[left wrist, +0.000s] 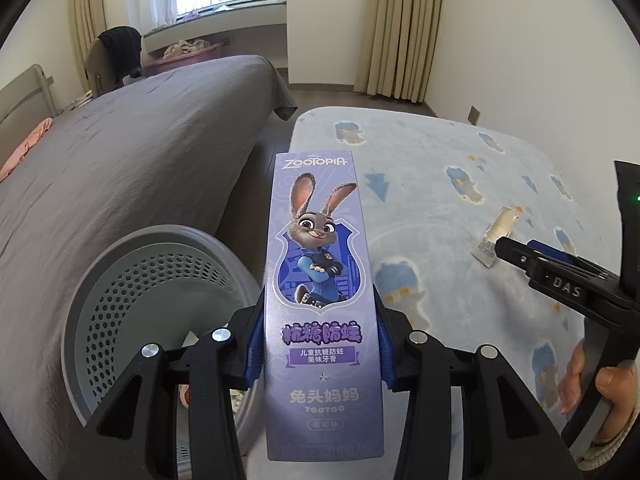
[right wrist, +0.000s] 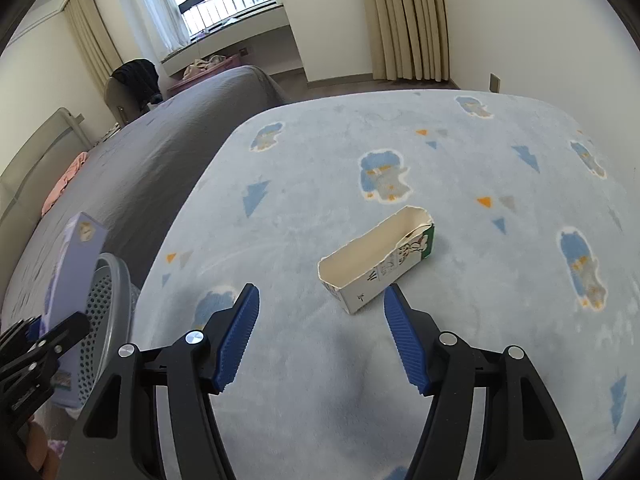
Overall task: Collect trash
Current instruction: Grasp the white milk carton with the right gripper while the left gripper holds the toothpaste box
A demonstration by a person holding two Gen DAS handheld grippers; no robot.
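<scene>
Left gripper (left wrist: 320,344) is clamped on the purple toothpaste box (left wrist: 320,280), long axis pointing away, beside the bin (left wrist: 120,280). Right gripper (right wrist: 322,316) hangs released before the torn carton (right wrist: 376,260), which lies slantwise mid-blanket (right wrist: 480,320).

Bin (left wrist: 120,280) interior mostly behind tongs and toothpaste box (left wrist: 320,280); contents unclear.
</scene>
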